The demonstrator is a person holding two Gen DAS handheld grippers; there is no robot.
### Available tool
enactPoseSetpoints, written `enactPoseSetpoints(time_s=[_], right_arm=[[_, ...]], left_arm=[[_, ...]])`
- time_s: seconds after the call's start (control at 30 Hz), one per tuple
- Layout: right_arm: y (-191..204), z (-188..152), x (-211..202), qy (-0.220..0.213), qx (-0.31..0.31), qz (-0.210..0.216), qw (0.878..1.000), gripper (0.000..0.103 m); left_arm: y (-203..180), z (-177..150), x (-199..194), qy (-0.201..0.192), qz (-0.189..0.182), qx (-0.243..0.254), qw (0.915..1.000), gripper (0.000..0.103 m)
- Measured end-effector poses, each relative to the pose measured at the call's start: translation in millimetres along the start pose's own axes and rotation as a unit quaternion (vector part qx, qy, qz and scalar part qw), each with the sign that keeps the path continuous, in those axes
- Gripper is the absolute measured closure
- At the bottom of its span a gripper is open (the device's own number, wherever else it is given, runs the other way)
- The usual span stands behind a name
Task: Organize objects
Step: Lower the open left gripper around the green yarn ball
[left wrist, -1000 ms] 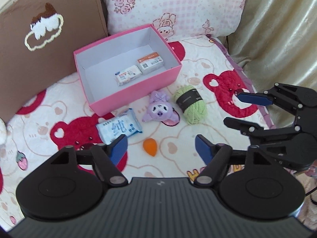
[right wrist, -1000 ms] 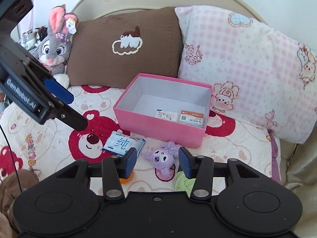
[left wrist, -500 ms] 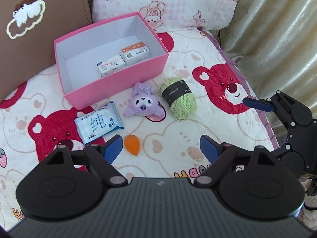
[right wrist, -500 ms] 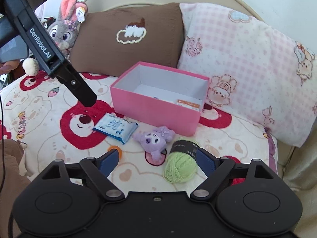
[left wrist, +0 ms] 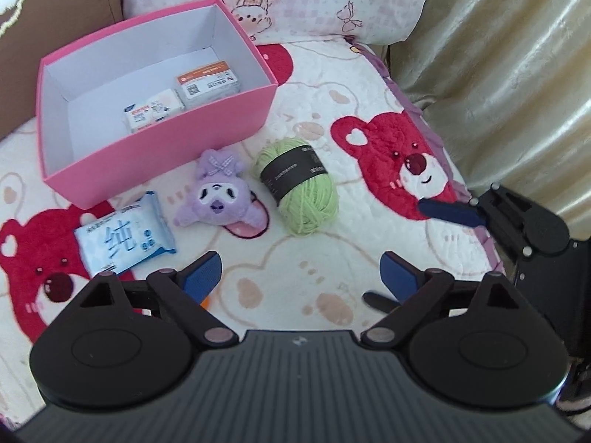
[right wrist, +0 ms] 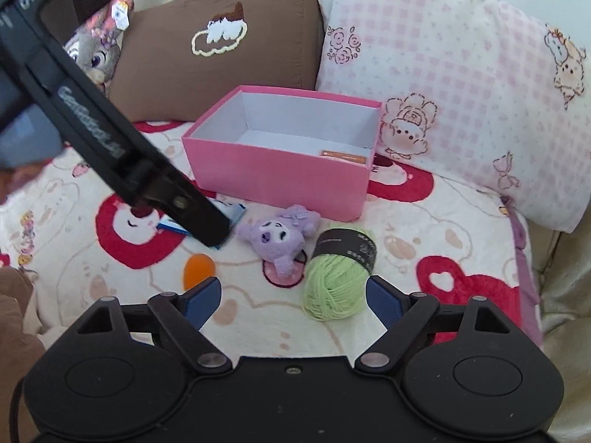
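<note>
Left wrist view, pink box (left wrist: 207, 129) closer, orange piece nearly hidden

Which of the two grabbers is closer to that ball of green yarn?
Right. The right gripper has the green yarn just ahead of its open fingers, near the right one. The left gripper, jaws opening, sits farther back, nearer the tissue pack.

Pink box (left wrist: 177, 136) (open); yarn (left wrist: 299, 184), plush (left wrist: 221, 199) beside.

Before the box (left wrist: 155, 136) lie tissue pack (left wrist: 123, 238), plush (left wrist: 221, 195) and yarn (left wrist: 299, 188), left to right.
</note>
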State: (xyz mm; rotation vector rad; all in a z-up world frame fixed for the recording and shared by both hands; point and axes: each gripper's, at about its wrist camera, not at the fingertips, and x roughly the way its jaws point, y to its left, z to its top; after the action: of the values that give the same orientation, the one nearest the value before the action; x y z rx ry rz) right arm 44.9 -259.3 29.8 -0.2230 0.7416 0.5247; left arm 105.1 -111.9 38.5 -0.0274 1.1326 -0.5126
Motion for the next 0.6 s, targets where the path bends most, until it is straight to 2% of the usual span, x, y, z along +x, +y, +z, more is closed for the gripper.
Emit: enactPoseSetpoints(time_s=[0.23, 0.33, 0.4, 0.6], right_arm=[[-5.4, -4.9, 30.0, -0.023, -0.004, -0.022, 0.999, 0.015], [-13.7, -7.1, 45.7, -0.024, 0.014, -0.031, 0.999, 0.015], [-17.5, -9.4, 53.7, -0.032, 0.018, -0.041, 0.998, 0.015], [-22.4, -21.1, 77.9, -0.043, 0.004, -0.063, 0.997, 0.015]], left_arm=[[0.4, 5.5, 28.2, -0.024, -0.024, -0.004, 0.9994, 0.008], [-3.7, 7.3, 40.6, -0.028, 0.009, 0.025, 0.9992, 0.008], [-2.3, 8.5, 48.6, -0.031, 0.018, 0.036, 0.9987, 0.008], [15.1, 13.3, 76.4, -0.02, -0.023, 0.007, 0.9995, 0.008]])
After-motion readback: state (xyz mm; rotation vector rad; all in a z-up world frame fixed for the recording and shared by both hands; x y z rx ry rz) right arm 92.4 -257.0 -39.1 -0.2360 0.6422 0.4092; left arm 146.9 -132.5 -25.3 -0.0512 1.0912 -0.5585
